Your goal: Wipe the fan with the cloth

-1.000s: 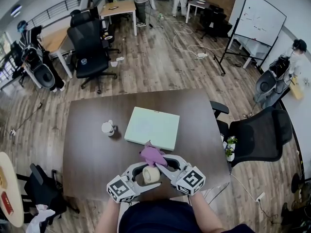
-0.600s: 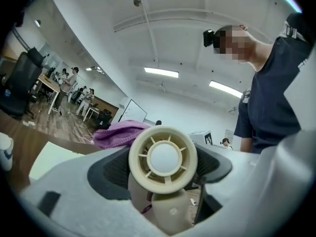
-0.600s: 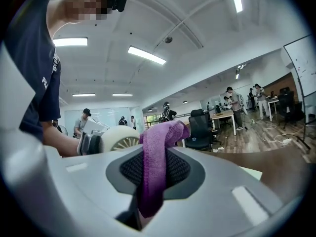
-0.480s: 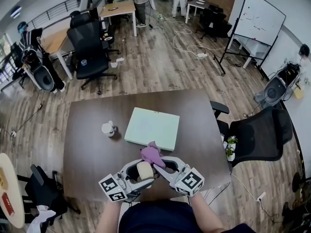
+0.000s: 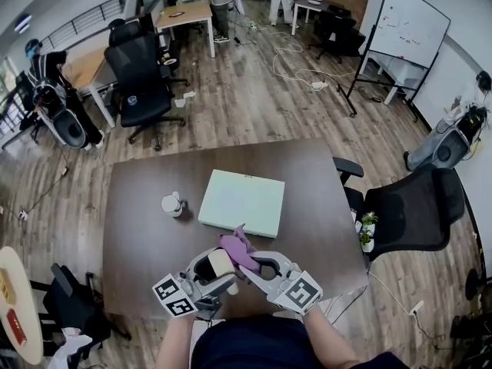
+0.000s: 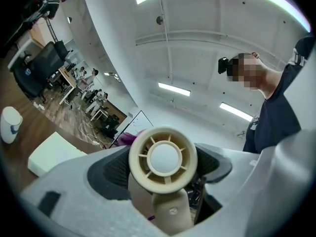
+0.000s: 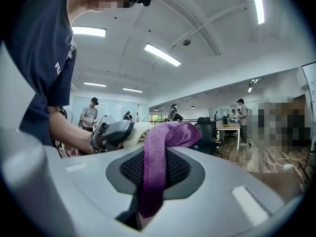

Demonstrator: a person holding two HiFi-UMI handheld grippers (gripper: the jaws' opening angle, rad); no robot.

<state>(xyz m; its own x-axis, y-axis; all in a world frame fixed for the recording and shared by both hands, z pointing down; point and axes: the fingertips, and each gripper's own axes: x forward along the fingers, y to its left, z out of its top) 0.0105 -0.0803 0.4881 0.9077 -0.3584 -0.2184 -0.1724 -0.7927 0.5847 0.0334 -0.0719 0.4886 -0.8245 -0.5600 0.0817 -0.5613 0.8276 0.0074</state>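
A small cream fan (image 5: pixel 209 267) is held above the near edge of the table, with my left gripper (image 5: pixel 206 277) shut on its stem. In the left gripper view the fan's round head (image 6: pixel 163 158) faces the camera between the jaws of the left gripper (image 6: pixel 165 186). My right gripper (image 5: pixel 250 264) is shut on a purple cloth (image 5: pixel 238 250), which lies against the fan's right side. In the right gripper view the cloth (image 7: pixel 160 154) hangs over the jaws of the right gripper (image 7: pixel 153 181), and the fan (image 7: pixel 140 131) shows just behind it.
A pale green flat box (image 5: pixel 242 201) lies mid-table on the dark brown table (image 5: pixel 138 241), with a white cup (image 5: pixel 172 204) to its left. A black office chair (image 5: pixel 411 214) and a small potted plant (image 5: pixel 367 227) stand at the table's right edge.
The left gripper has shifted left with the fan and turned it. The right gripper followed a little to the left, keeping the cloth on the fan.
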